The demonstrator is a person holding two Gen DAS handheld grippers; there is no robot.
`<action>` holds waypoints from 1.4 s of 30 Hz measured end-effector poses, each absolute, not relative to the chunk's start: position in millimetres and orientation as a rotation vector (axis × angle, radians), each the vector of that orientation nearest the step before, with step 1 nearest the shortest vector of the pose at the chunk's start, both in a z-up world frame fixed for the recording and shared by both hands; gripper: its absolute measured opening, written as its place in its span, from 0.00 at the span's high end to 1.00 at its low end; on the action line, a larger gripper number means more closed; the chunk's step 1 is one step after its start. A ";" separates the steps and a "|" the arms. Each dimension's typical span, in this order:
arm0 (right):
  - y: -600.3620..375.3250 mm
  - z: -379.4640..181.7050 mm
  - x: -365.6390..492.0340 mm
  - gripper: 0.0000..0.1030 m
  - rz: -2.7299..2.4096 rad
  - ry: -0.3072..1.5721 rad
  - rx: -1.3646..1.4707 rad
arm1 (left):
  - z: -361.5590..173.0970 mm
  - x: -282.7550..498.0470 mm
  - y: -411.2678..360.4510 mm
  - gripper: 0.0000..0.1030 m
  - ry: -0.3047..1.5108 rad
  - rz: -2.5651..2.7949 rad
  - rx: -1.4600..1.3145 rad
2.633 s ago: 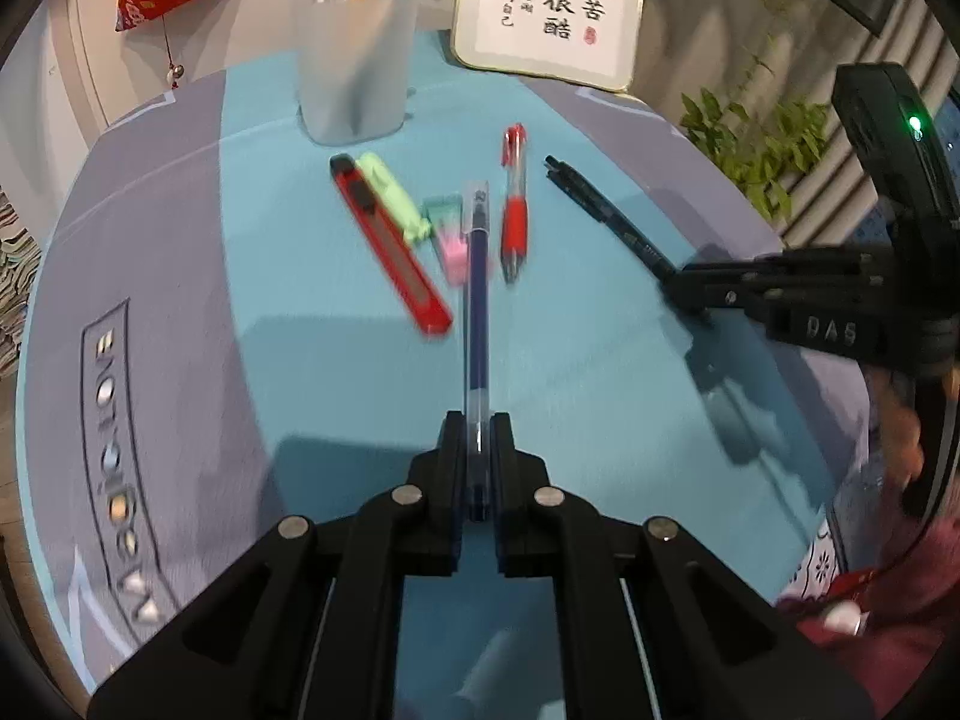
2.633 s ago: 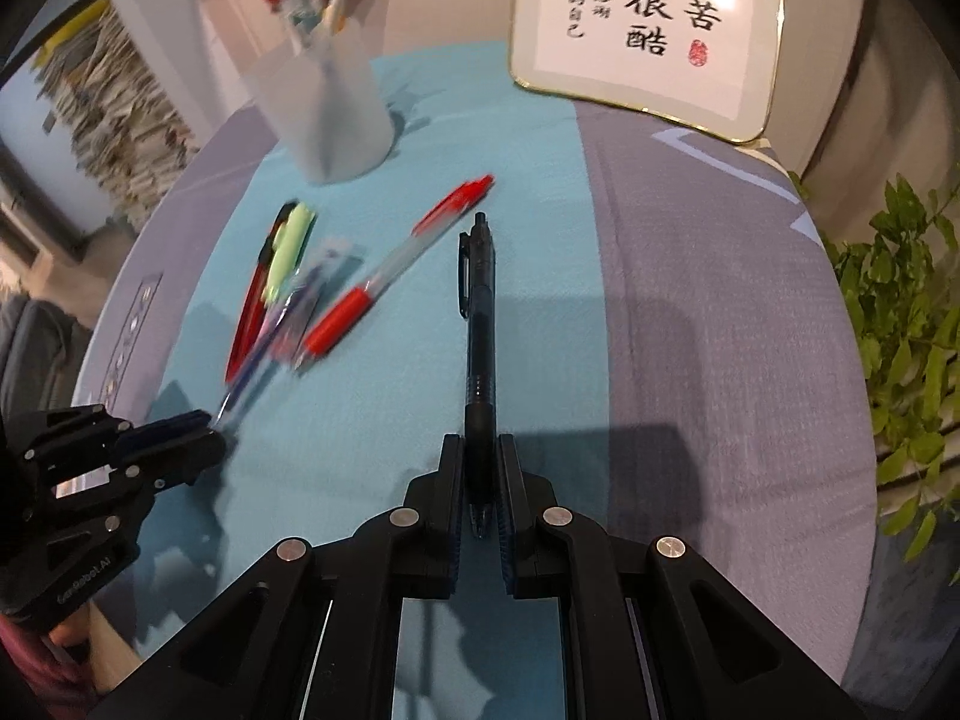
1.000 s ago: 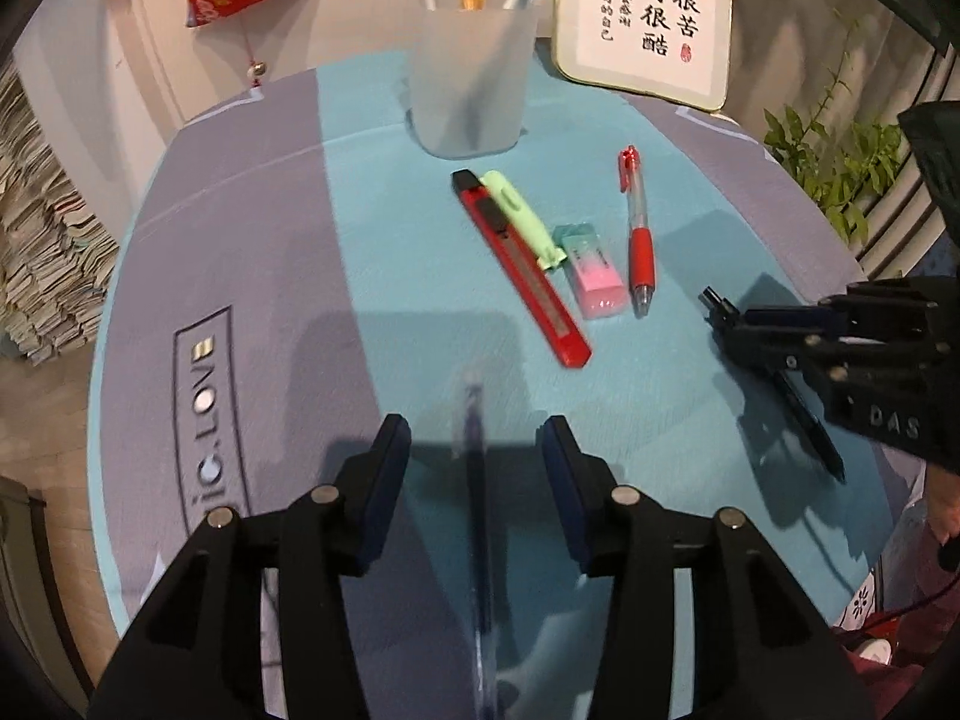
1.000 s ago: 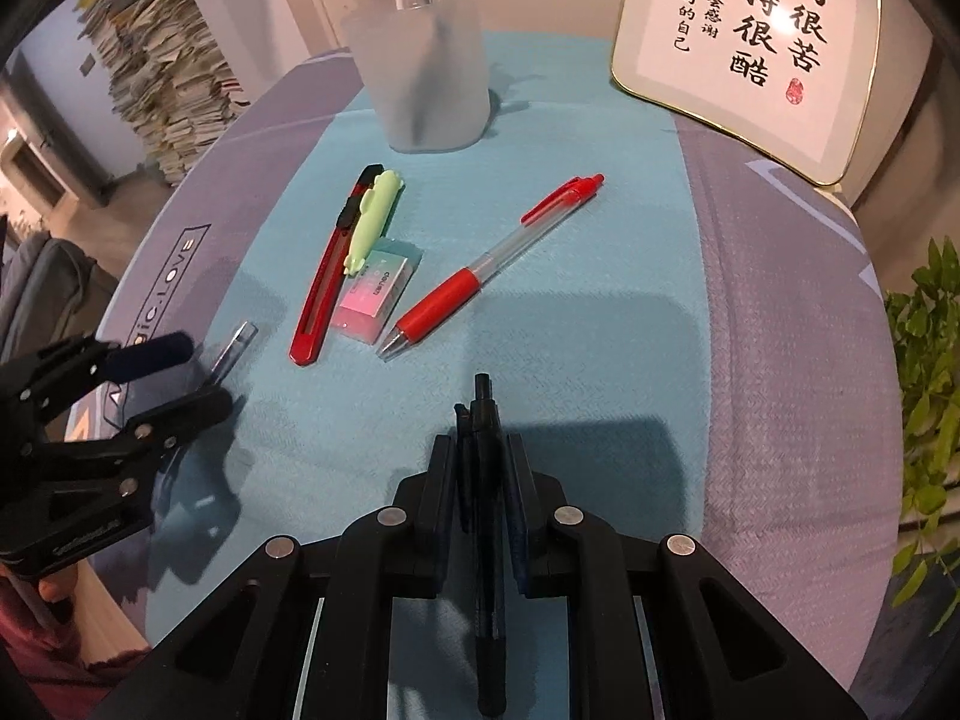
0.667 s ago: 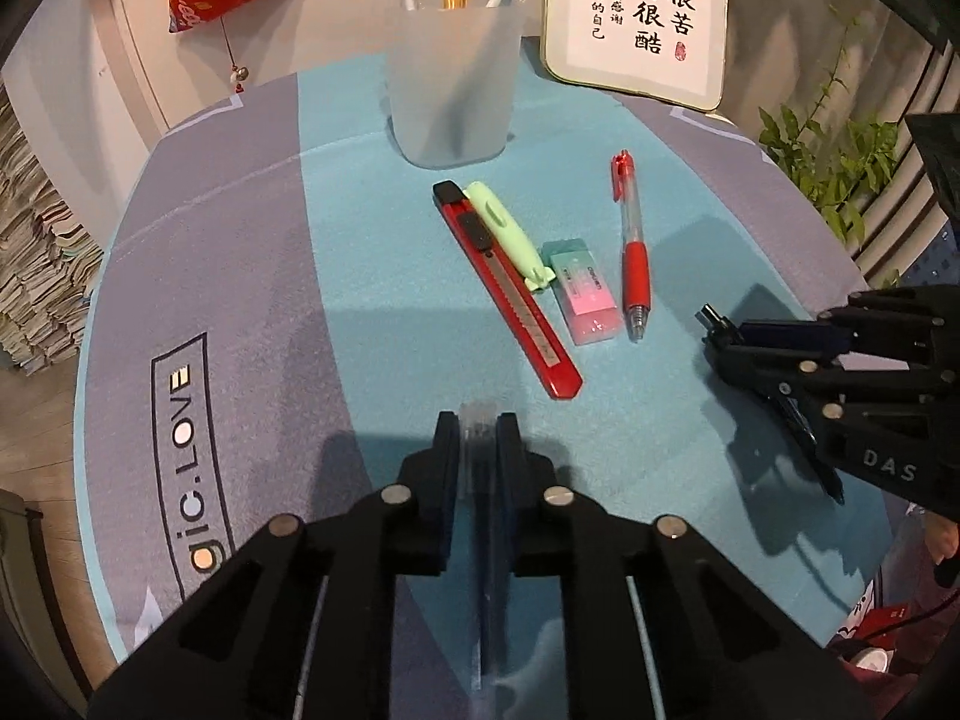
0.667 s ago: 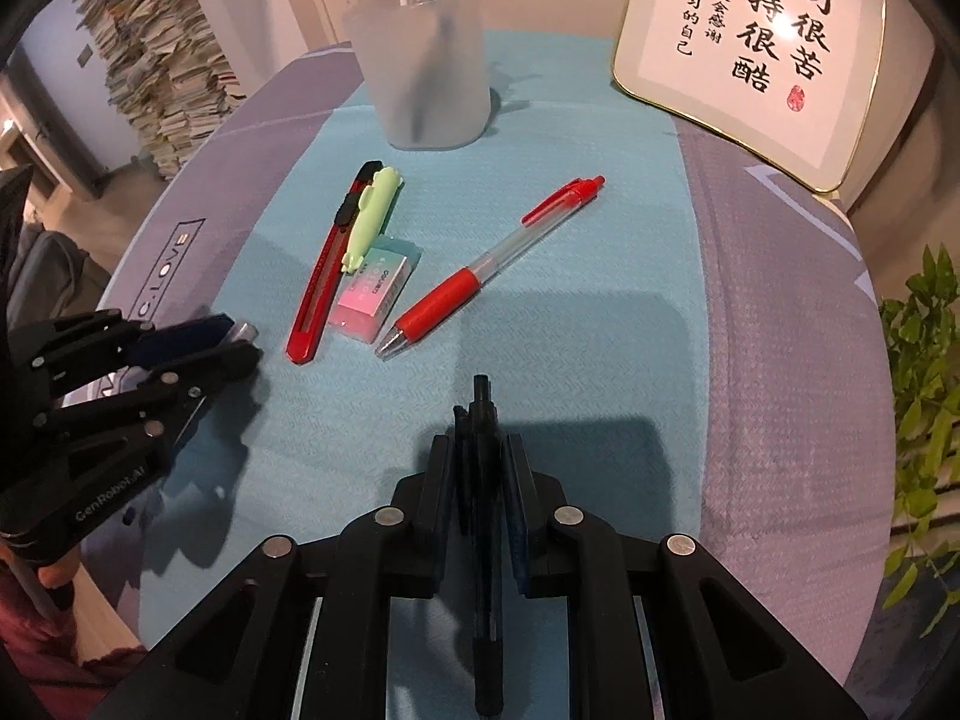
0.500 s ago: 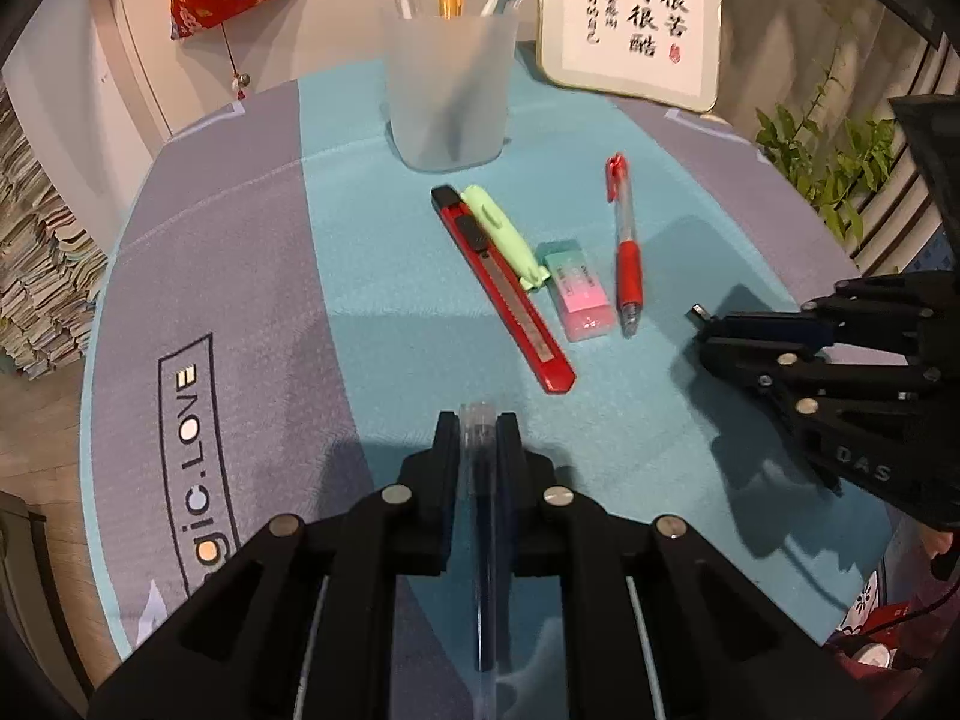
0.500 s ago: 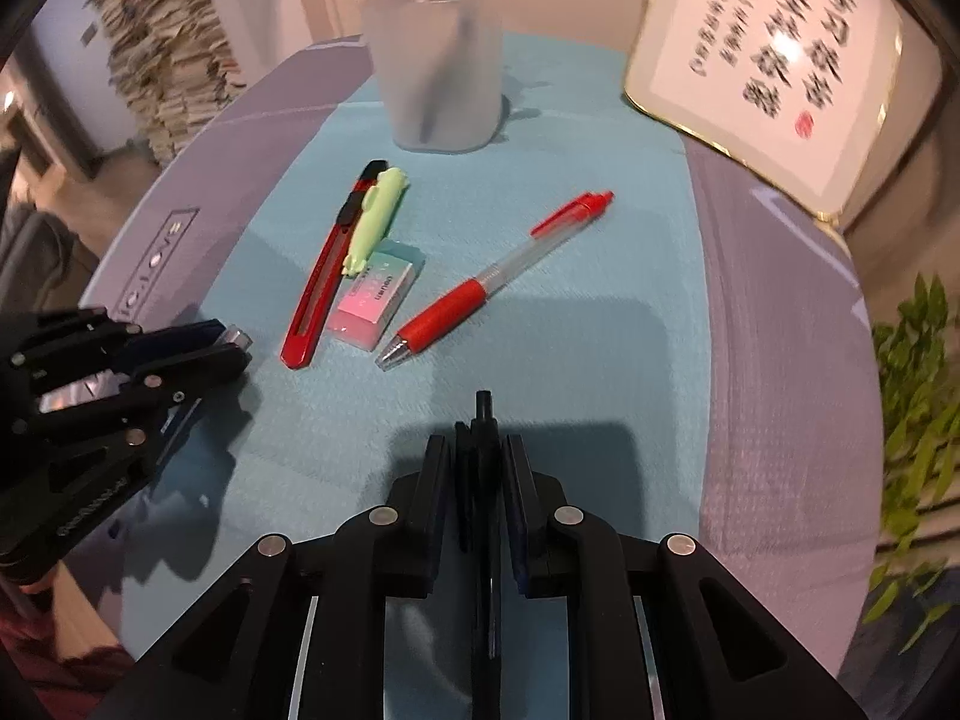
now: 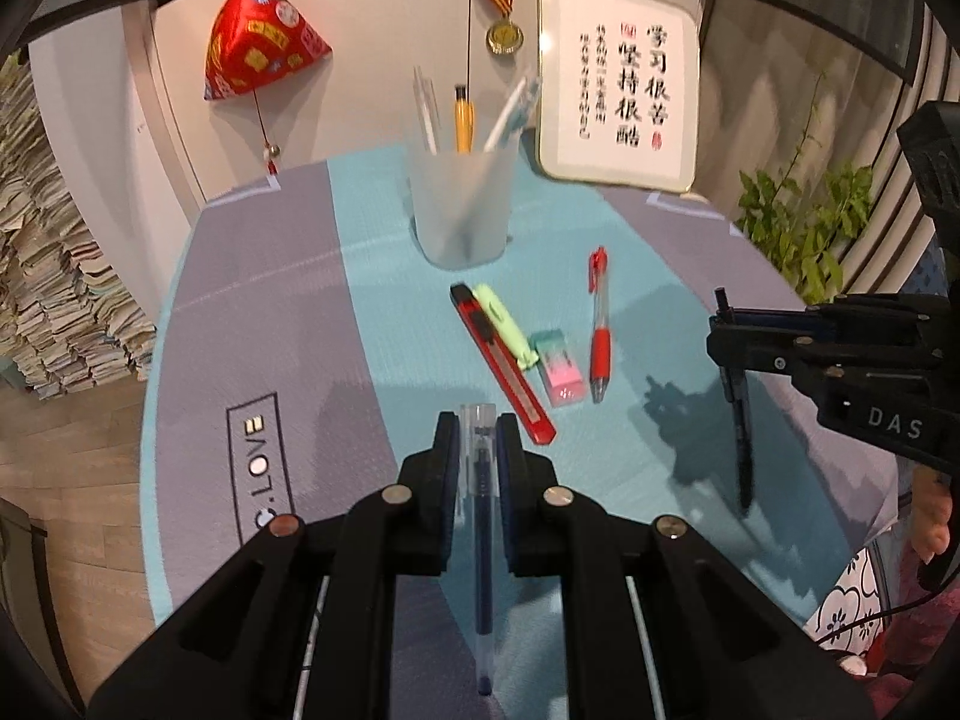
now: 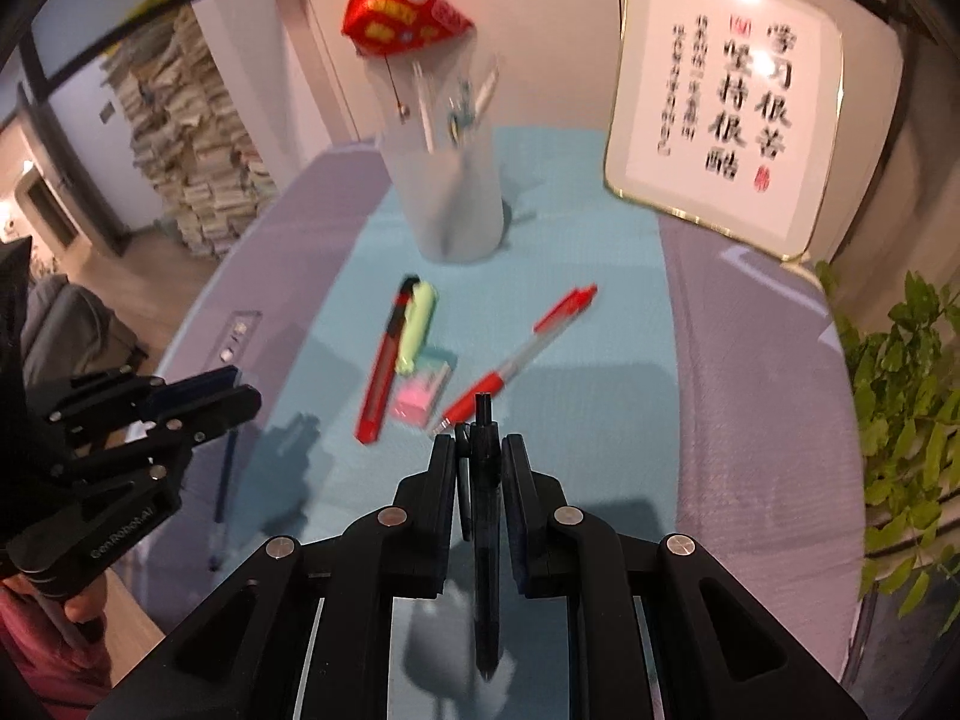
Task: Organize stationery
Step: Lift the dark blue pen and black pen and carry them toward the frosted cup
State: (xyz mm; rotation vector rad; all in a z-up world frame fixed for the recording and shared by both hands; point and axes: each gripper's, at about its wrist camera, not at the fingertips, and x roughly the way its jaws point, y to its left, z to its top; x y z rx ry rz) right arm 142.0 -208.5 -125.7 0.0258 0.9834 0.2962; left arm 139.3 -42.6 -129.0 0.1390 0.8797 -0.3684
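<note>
1. The left tongs [image 9: 478,435] are closed on a blue pen [image 9: 483,516], which lies lengthwise between the pads with its clear cap end poking out in front.
2. The right tongs [image 10: 480,450] are likewise clamped on a black pen [image 10: 485,516], its clip end forward and its tip hanging back beneath the tool.
3. Both pens look clear of the surface [image 9: 252,324]; each casts a shadow on the blue cloth below.
4. The step in hand, as I judge it, is the carry: two pens picked up and headed for the frosted cup [image 9: 462,210] at the far end, which already holds a few pens upright.
5. On the cloth between tongs and cup lie a red utility knife [image 9: 501,363], a green highlighter [image 9: 504,324], a pink-and-green eraser [image 9: 558,366] and a red pen [image 9: 600,324], untouched.
6. The next move calls for bringing each pen above the cup's rim, tipping it nearer upright, then letting go, one side at a time so the tools do not crowd each other.
</note>
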 end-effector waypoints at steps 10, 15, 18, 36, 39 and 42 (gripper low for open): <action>-204.4 -96.4 134.5 0.84 0.307 0.901 0.052 | -94.9 135.4 -37.5 0.90 0.783 -0.357 0.108; -201.3 -87.9 134.3 0.84 0.315 0.875 0.054 | -82.3 135.1 -36.6 0.90 0.745 -0.349 0.106; -199.3 -84.5 136.4 0.85 0.319 0.866 0.057 | -76.5 135.8 -37.4 0.90 0.727 -0.346 0.109; -193.9 -65.0 151.1 0.86 0.325 0.822 0.047 | -33.0 170.0 -42.3 0.90 0.617 -0.325 0.106; -194.1 -61.5 155.1 0.86 0.323 0.814 0.048 | -26.7 176.7 -43.7 0.90 0.601 -0.326 0.106; -194.0 -59.4 158.5 0.86 0.321 0.810 0.048 | -20.0 186.7 -44.7 0.90 0.594 -0.332 0.095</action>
